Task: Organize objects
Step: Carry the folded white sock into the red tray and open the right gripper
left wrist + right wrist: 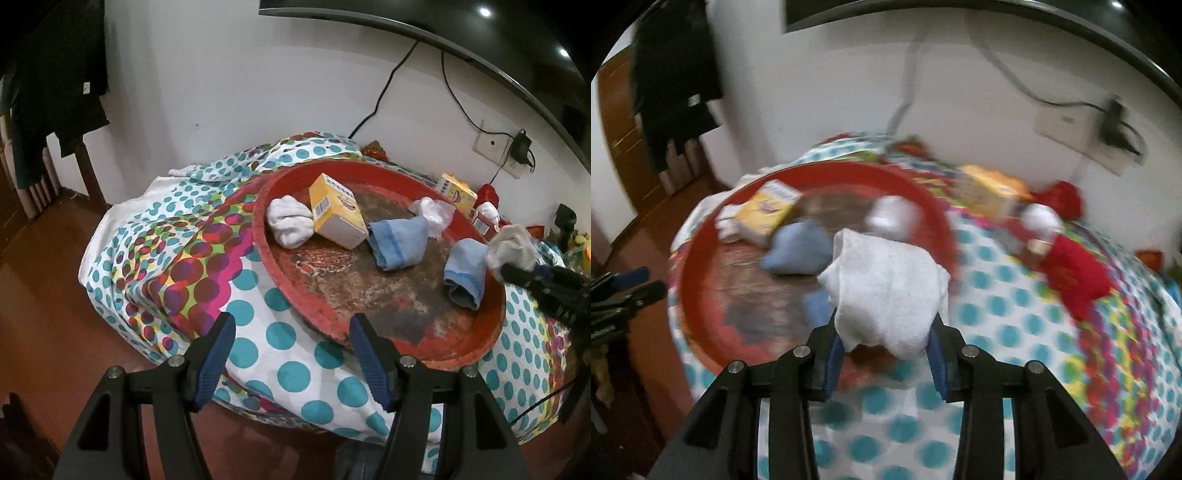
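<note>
- Left wrist view, left gripper (291,332): jaws stood wide apart with nothing between them, poised over the polka-dot cloth (280,354) at the near rim of the red tray (491,332).
- Red tray: round, worn to brown in the middle, resting on the cloth-covered table.
- Yellow box (336,212): lay tilted in the tray's far left part, touching a white sock bundle (290,221) on its left.
- Blue sock roll (397,240): lay just right of the yellow box, in the tray.
- Second blue sock roll (463,275): lay near the tray's right rim.
- Crumpled white item (432,212): sat at the tray's far side — material unclear.
- Second yellow box (456,190): stood outside the tray, beyond it and near the wall.
- Red items (487,195): lay beside that box; kind could not be told.
- Right wrist view, right gripper (886,332): jaws were clamped on a white sock (890,291) — a bunched roll held above the tray's right edge; the background was blurred.
- Same sock in the left view (511,245): seen at the tip of the right gripper, above the tray's right rim.
- Wall socket (495,147): carried a black plug, with cables running up the white wall.
</note>
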Motion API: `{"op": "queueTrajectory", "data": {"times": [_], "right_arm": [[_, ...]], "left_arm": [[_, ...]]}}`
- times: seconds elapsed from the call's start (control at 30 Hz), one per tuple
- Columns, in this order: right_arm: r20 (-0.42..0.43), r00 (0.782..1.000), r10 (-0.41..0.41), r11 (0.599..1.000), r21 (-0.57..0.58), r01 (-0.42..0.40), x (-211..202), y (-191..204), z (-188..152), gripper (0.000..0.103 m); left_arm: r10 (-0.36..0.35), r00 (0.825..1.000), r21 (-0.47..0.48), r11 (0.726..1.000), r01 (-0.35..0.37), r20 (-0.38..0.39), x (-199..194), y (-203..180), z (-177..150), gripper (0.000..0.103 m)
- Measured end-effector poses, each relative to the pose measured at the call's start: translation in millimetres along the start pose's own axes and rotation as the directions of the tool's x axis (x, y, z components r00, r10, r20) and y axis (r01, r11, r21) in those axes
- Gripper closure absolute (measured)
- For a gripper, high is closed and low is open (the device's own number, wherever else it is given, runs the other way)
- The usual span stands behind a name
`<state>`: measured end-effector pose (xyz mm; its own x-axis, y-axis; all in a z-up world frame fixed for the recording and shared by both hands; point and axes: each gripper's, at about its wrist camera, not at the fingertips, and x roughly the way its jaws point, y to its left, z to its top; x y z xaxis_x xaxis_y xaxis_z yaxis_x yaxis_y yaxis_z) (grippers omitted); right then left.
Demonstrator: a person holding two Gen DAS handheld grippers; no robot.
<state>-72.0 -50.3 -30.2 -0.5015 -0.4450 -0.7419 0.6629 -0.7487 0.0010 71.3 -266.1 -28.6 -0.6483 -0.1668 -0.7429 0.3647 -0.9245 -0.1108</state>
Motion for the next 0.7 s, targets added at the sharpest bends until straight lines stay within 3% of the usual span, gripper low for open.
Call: {"op": "queueTrajectory", "data": {"times": [0.3, 0.7], "right_arm": [[-0.070, 0.994, 0.086, 0.992, -0.091, -0.092, 32.7, 72.6, 3.2, 0.066], [-0.110, 0.990, 0.088, 0.987, -0.125, -0.101, 50.6, 97.6, 7.9, 0.065]], "left_arm": [[0.023, 1.000, -0.034, 0.999, -0.023, -0.010, 1.5, 8.9, 0.6, 0.037], [0.031, 0.999, -0.035, 0.999, -0.032, -0.037, 5.0, 9.8, -0.2, 0.037]]}}
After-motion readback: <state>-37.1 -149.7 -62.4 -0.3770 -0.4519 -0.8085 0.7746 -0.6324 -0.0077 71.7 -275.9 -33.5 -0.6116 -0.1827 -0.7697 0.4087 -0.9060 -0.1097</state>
